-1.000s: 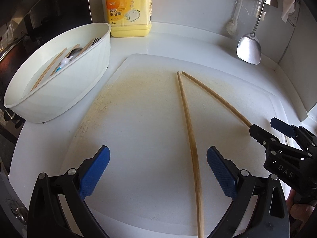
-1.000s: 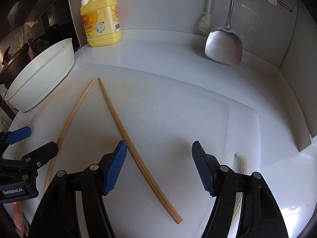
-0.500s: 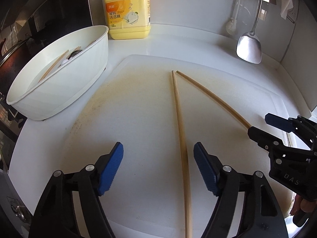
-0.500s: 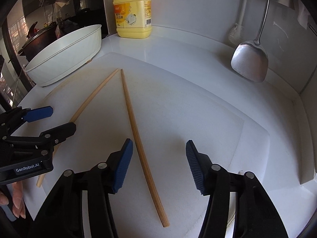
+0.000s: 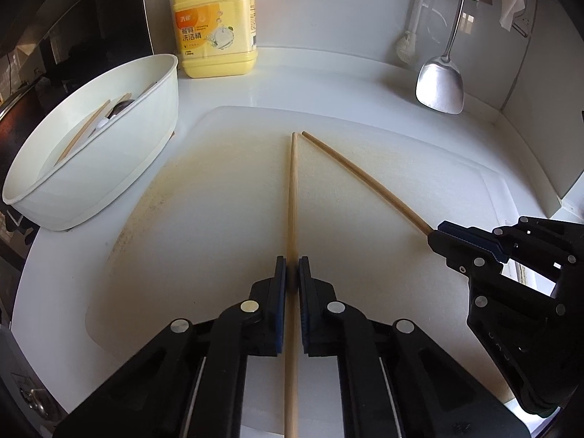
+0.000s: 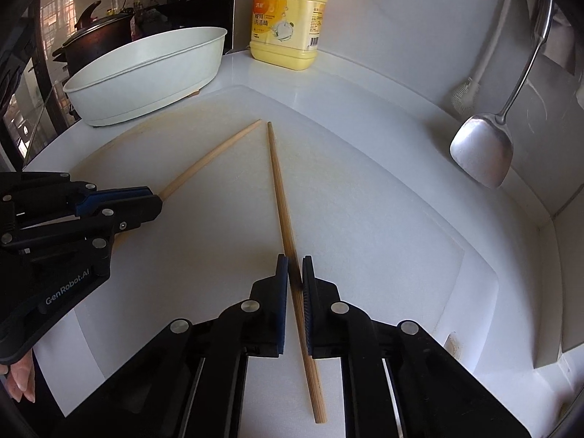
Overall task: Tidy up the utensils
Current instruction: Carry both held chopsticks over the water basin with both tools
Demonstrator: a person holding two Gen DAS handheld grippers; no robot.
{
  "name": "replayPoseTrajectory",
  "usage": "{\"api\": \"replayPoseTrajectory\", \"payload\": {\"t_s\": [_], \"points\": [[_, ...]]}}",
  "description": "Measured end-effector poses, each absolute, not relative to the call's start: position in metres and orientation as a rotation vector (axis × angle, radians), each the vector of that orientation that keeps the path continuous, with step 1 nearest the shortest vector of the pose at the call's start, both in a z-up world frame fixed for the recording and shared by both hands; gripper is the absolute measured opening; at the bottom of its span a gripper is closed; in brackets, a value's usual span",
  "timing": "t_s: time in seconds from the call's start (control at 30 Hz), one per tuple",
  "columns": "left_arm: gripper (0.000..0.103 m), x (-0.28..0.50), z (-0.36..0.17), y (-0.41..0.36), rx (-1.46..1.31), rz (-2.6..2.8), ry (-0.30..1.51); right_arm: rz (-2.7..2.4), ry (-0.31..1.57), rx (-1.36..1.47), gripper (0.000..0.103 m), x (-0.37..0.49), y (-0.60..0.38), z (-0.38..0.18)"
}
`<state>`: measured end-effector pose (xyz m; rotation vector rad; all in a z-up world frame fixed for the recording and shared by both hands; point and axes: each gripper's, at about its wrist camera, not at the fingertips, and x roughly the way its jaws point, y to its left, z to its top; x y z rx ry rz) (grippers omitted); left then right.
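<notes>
Two long wooden chopsticks lie in a V on a white cutting board [image 5: 204, 197], tips nearly meeting at the far end. My left gripper [image 5: 292, 266] is shut on the left chopstick [image 5: 293, 189] near its thick end. My right gripper [image 6: 295, 266] is shut on the right chopstick [image 6: 279, 189]. In the left wrist view the right gripper [image 5: 438, 237] clamps the right chopstick [image 5: 365, 179]. In the right wrist view the left gripper [image 6: 155, 200] clamps the left chopstick [image 6: 211, 157]. A white oval tub [image 5: 120, 146] at the left holds chopsticks and other utensils.
A yellow detergent bottle [image 5: 215, 25] stands at the back by the wall. A steel spatula [image 5: 440, 87] and a white brush [image 5: 405, 47] hang at the back right. A dark pot [image 6: 95, 43] sits behind the tub. The counter's walls close in on the right.
Both grippers have closed from open: the left onto the left chopstick, the right onto the right chopstick. Both have moved slightly to centre on their sticks.
</notes>
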<state>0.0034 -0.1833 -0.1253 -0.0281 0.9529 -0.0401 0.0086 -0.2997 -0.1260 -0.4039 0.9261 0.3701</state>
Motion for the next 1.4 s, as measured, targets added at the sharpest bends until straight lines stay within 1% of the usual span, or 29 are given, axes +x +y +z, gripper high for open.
{"api": "replayPoseTrajectory", "payload": {"t_s": [0.23, 0.37, 0.53, 0.73, 0.9, 1.0, 1.17, 1.27, 1.4], "points": [[0.007, 0.001, -0.115, -0.174, -0.054, -0.088, 0.980, 0.335, 0.924, -0.244, 0.006, 0.003, -0.306, -0.113], [0.007, -0.002, -0.091, -0.162, -0.052, -0.108, 0.948, 0.316, 0.900, -0.191, 0.006, 0.001, -0.302, -0.098], [0.007, -0.003, -0.053, -0.134, -0.059, -0.113, 0.909, 0.317, 0.858, -0.116, 0.006, 0.002, -0.286, -0.064], [0.007, 0.003, -0.009, -0.070, -0.073, -0.098, 0.861, 0.343, 0.796, -0.043, 0.006, 0.011, -0.231, -0.020], [0.007, 0.028, 0.007, 0.001, -0.055, -0.067, 0.840, 0.368, 0.776, 0.020, 0.006, 0.039, -0.166, -0.008], [0.007, 0.051, 0.010, 0.047, -0.042, -0.054, 0.836, 0.344, 0.785, 0.032, 0.006, 0.060, -0.122, -0.014], [0.007, 0.092, -0.005, 0.110, -0.015, -0.062, 0.855, 0.284, 0.835, 0.089, 0.006, 0.094, -0.064, -0.037], [0.007, 0.112, -0.021, 0.132, -0.007, -0.086, 0.896, 0.247, 0.874, 0.116, 0.006, 0.108, -0.041, -0.054], [0.007, 0.129, -0.043, 0.141, 0.010, -0.120, 0.946, 0.213, 0.941, 0.133, 0.006, 0.120, -0.021, -0.075]]}}
